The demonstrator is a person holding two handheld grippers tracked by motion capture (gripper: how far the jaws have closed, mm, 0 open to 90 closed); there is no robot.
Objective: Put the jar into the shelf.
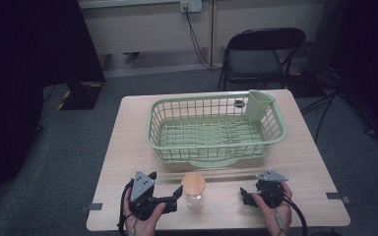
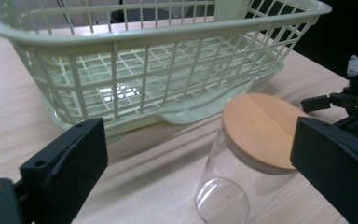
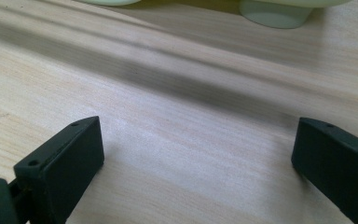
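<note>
Near the table [image 1: 128,142] front, left gripper [image 1: 166,189] fingers, wide, bracket the jar [image 1: 194,189]; closing seems next. Right gripper [image 1: 246,195] is wide, empty.

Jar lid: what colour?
Light tan wood grain; the jar lid shows best in the left gripper view.

The table [image 1: 128,142] is pale matt wood grain; the basket [image 1: 215,129] smooth green plastic; the jar [image 2: 223,186] clear glossy glass, its lid [image 2: 261,130] matt wood.
</note>
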